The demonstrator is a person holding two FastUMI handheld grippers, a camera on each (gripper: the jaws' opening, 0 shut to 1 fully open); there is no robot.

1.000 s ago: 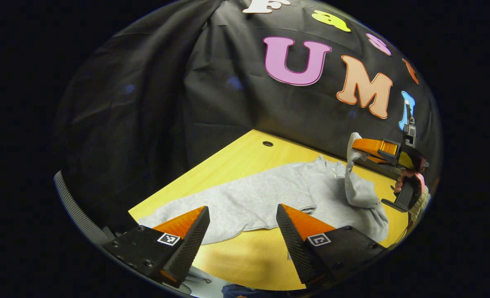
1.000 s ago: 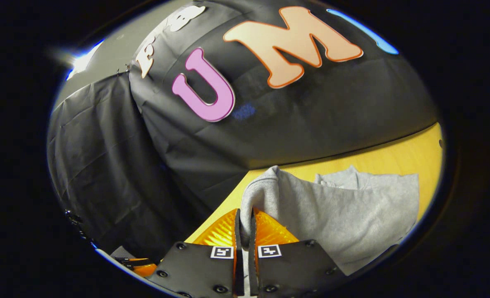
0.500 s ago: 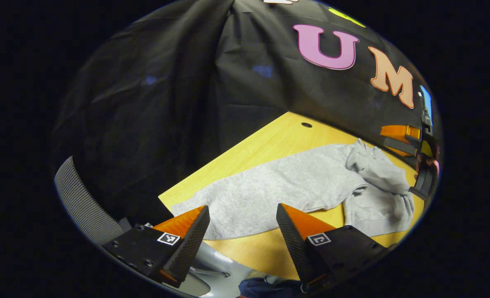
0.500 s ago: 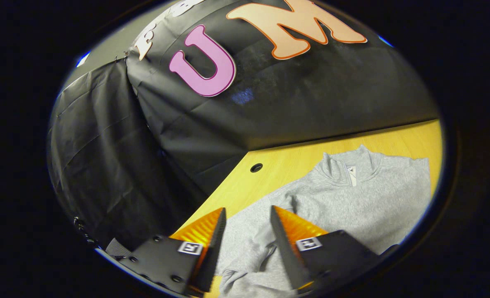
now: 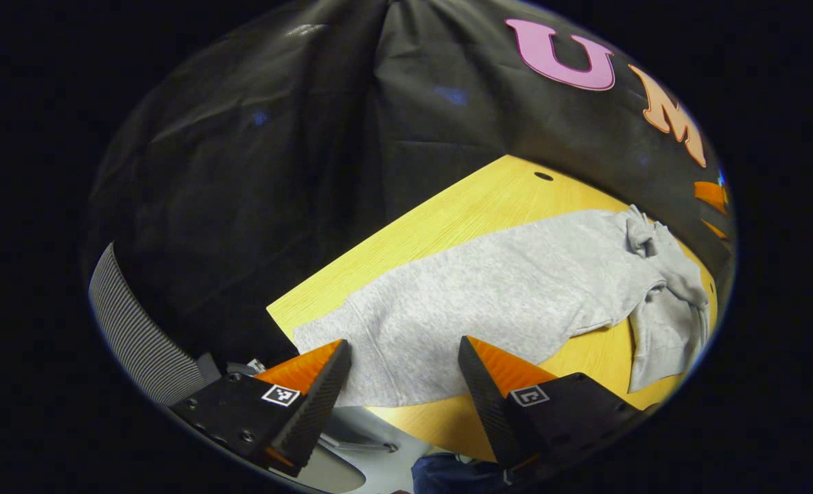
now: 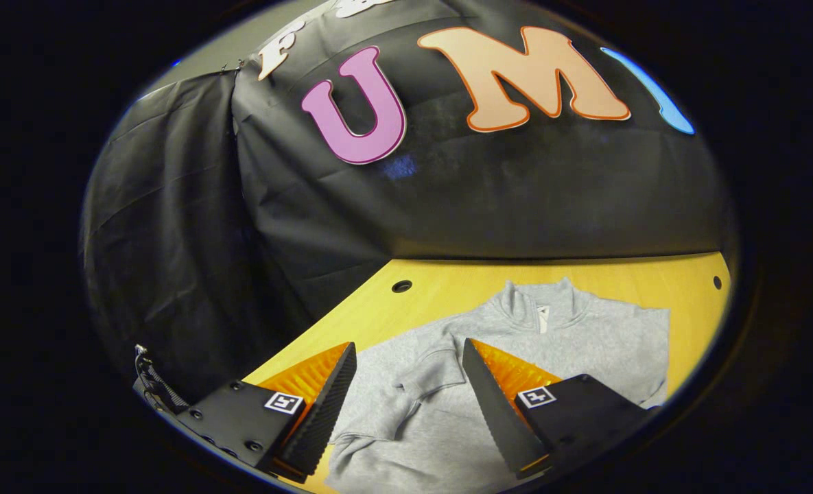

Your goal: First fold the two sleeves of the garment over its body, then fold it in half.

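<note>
Status: one sleeve folded over the body, remaining folds pending.

The left gripper (image 5: 399, 374) and right gripper (image 6: 406, 377) each have jaws spread wide, holding nothing. The grey sweatshirt (image 6: 516, 357) lies flat on the wooden table (image 6: 447, 281), directly ahead of and beneath both. One sleeve (image 6: 413, 391) lies across the body, by judgement. Its long axis runs away from the right gripper, collar (image 6: 540, 309) at the far end.

We see a yellow wood-grain desk (image 5: 447, 219) with a round hole (image 6: 401, 286) near its far edge, a grey sweatshirt (image 5: 509, 288) spread flat on it, one sleeve (image 6: 406, 405) folded over the body, collar (image 6: 540, 309) toward the wall.
</note>
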